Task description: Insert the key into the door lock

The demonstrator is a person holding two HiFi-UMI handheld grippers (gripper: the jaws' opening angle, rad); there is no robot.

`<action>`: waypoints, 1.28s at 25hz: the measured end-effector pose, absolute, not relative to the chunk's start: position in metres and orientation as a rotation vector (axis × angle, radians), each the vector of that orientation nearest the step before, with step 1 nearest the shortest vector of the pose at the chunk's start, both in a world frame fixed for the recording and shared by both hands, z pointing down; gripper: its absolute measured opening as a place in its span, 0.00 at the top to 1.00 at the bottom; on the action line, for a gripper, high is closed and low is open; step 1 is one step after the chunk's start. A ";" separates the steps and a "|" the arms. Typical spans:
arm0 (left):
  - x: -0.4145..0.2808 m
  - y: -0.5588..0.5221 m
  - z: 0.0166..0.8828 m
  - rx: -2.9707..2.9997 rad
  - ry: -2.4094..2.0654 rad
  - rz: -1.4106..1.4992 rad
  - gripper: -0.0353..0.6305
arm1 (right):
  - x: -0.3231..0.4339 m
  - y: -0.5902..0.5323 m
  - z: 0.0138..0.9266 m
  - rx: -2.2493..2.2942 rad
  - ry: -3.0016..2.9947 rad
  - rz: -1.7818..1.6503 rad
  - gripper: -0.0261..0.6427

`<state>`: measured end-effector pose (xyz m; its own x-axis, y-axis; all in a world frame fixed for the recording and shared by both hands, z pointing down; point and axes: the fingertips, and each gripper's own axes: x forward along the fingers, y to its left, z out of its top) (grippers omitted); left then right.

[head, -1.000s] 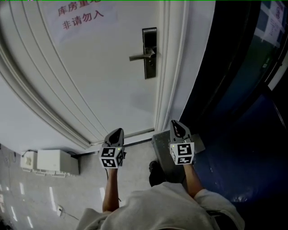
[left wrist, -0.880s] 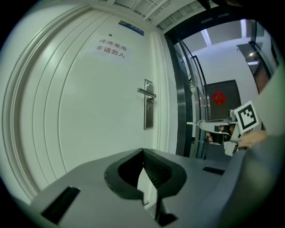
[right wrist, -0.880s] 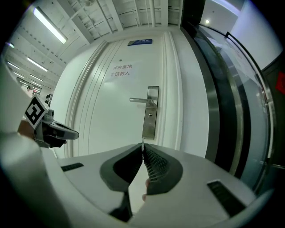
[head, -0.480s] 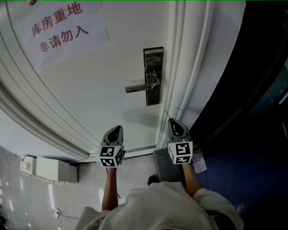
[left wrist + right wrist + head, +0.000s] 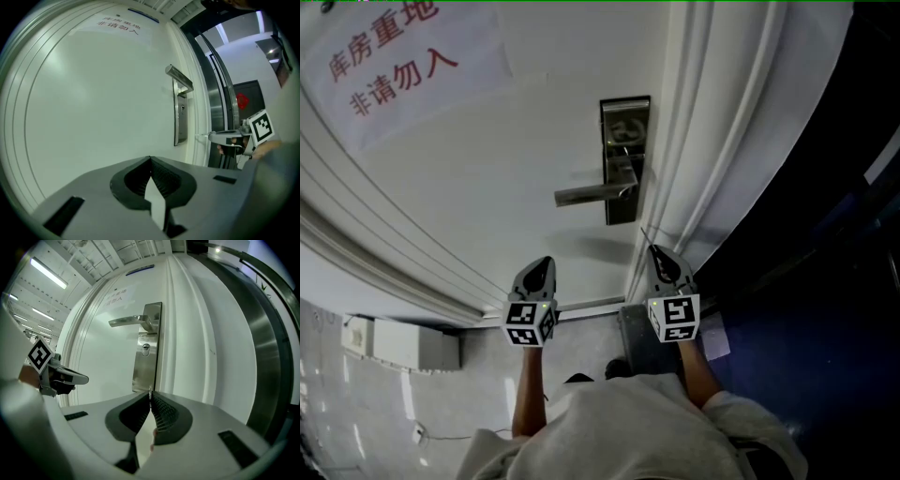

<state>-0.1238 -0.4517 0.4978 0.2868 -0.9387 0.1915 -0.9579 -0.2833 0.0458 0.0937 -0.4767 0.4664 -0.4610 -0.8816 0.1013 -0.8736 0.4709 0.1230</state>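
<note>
A steel lock plate [image 5: 625,159] with a lever handle [image 5: 592,193] sits on the white door [image 5: 506,169]. In the right gripper view its keyhole [image 5: 146,349] shows below the handle [image 5: 133,320]. My right gripper [image 5: 656,253] is shut on a thin key [image 5: 644,233], whose tip [image 5: 150,391] pokes out between the jaws. It points at the door just below the plate [image 5: 146,352], short of it. My left gripper [image 5: 546,264] is to its left, shut and holding nothing [image 5: 150,160]. The left gripper view shows the plate [image 5: 180,112] edge-on and the right gripper [image 5: 220,137].
A paper notice [image 5: 394,56] with red characters is stuck on the door's upper left. The white door frame [image 5: 712,141] runs right of the lock, with a dark wall [image 5: 825,281] beyond it. A white box [image 5: 403,345] sits on the floor at the left.
Both grippers and the person have moved closer to the door. The lock plate and handle now look larger and sit lower in the head view, nearer the right gripper's tip.
</note>
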 end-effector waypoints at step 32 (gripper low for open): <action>-0.166 -0.437 0.480 2.493 -1.703 0.131 0.92 | 0.058 -0.474 0.383 1.602 -2.441 -0.458 0.92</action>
